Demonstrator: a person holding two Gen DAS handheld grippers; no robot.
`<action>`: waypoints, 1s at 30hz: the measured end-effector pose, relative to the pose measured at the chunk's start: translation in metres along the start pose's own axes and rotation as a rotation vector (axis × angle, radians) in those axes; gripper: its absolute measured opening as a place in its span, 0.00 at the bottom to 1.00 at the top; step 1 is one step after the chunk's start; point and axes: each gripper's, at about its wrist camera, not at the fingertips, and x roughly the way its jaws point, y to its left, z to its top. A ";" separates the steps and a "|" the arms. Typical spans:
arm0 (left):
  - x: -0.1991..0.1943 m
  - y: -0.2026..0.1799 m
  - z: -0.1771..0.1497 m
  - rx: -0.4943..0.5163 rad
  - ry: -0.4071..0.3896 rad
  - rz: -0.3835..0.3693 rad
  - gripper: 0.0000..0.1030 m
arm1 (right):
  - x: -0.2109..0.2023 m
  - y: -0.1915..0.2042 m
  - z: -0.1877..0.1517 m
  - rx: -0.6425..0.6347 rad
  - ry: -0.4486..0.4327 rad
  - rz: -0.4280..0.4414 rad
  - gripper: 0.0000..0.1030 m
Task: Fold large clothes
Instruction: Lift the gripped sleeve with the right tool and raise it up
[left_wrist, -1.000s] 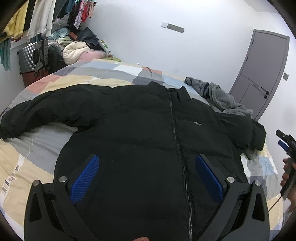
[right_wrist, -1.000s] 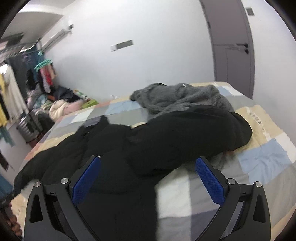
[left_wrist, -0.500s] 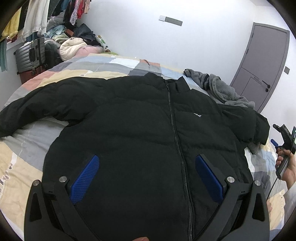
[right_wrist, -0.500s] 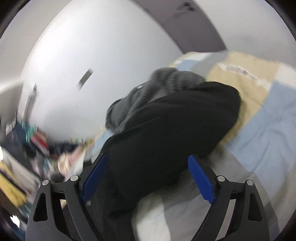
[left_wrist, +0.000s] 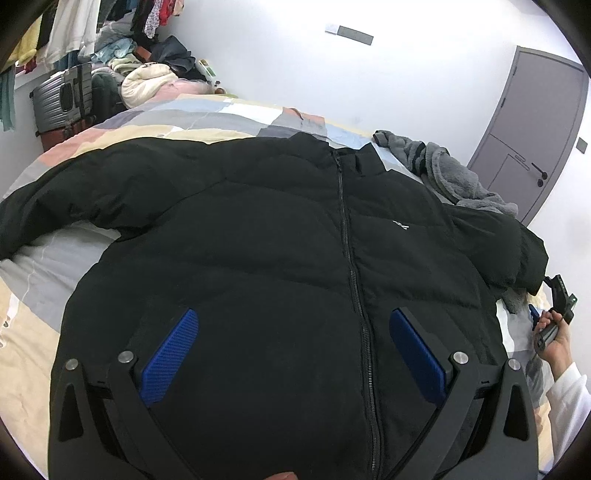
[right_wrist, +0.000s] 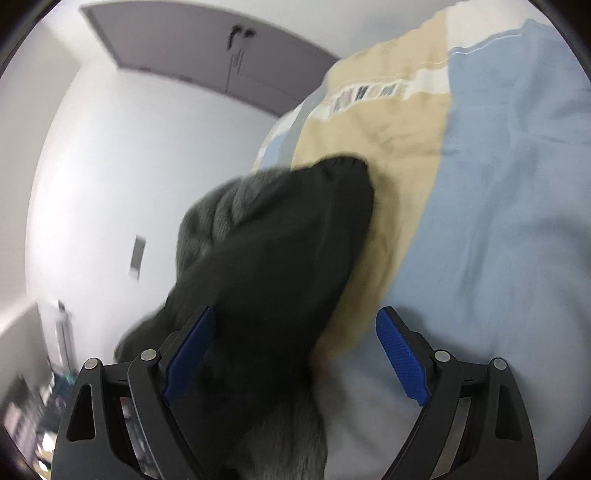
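While the black jacket (left_wrist: 280, 236) lies front-up on the bed (left_wrist: 33, 332), your left tongs (left_wrist: 293, 350) and right tongs (right_wrist: 295, 354) gape wide, holding nothing.

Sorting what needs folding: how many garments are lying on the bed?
2: the black jacket spread flat mid-bed, and a grey fleece crumpled beyond its far sleeve. More might lie hidden under the jacket.

Black jacket (left_wrist: 277, 258) fills bed middle, grey fleece (left_wrist: 454, 177) crowding right sleeve (right_wrist: 280, 266)
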 end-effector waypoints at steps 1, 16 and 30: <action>0.002 0.000 0.000 -0.003 0.000 0.001 1.00 | 0.003 -0.002 0.007 0.015 -0.030 0.009 0.86; 0.034 -0.006 0.006 0.000 0.014 0.051 1.00 | 0.077 0.005 0.053 -0.107 -0.031 -0.042 0.59; 0.017 -0.011 0.005 0.051 -0.013 0.072 1.00 | 0.016 0.066 0.071 -0.330 -0.087 -0.099 0.12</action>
